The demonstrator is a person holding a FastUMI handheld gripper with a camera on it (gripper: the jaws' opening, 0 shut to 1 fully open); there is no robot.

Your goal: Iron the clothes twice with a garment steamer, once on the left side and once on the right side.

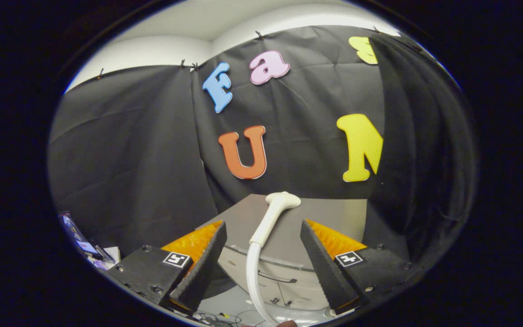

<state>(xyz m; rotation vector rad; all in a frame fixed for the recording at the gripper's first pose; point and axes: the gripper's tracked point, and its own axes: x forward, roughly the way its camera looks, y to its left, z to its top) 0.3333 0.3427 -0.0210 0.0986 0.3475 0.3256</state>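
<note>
The gripper (261,254) has its jaws spread wide, and the garment steamer (268,222) stands between them without touching either finger; nothing is gripped. The steamer's pale wand rises upright in the gap, its flat head at the top, just in front of a grey table (334,213), and its hose (253,286) curves down and away below the fingers. The clothes to be ironed look to be the dark garment (416,150) hanging to the right of the steamer, in front of the booth wall. The main risk, as I judge it, is a poor grasp: the wand is smooth and rounded and sits nearer the left finger than the right, so closing from here could push it sideways or let it twist out. A grip taken too low, on the soft hose, would let the head flop and miss the cloth. The trailing hose could also drag or catch as the wand swings toward the garment. What holds the wand upright cannot be made out, so a nudge might topple it.
</note>
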